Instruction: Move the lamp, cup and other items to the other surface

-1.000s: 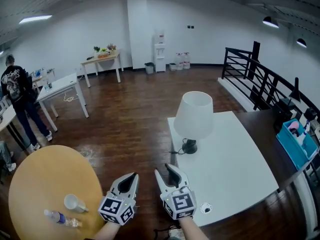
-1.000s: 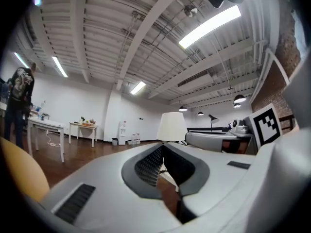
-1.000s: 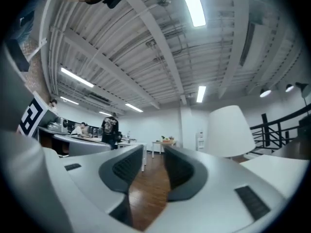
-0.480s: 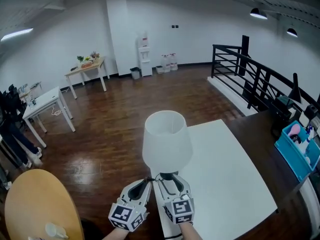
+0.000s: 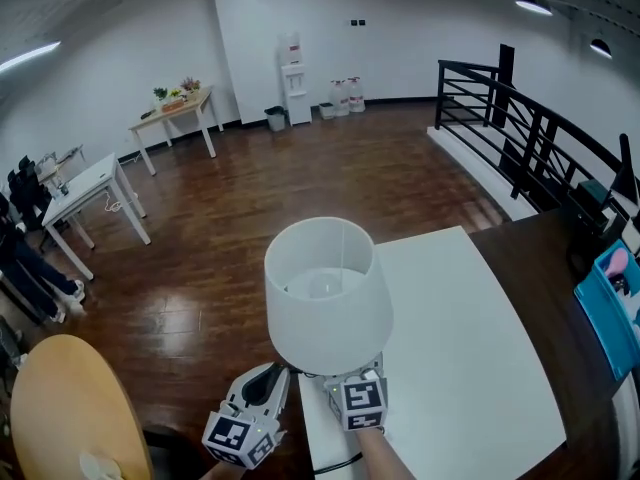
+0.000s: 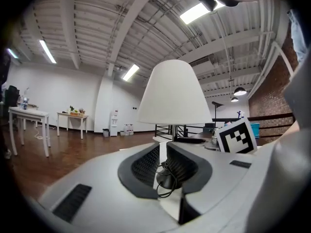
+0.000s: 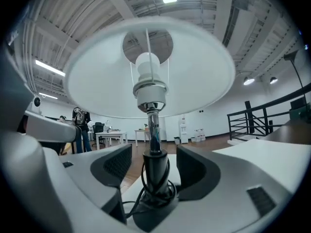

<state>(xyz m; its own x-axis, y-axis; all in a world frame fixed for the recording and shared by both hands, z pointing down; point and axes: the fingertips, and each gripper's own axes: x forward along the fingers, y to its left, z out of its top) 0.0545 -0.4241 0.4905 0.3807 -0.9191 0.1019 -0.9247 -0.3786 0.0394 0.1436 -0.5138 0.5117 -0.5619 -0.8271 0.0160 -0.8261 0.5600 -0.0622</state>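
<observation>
Moved up to lamp (image 5: 328, 293); right gripper (image 7: 153, 166) fingers just opened, released around stem (image 7: 154, 130); left gripper (image 6: 163, 161) released. Risk: clamping cord (image 7: 146, 198), toppling lamp.

The left gripper (image 5: 272, 378) and right gripper (image 7: 154, 166) are grey with black jaws

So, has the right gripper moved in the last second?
Yes. Against the white table, the right gripper went from the near edge to the lamp; its jaws have just been opening and straddle the stem.
</observation>
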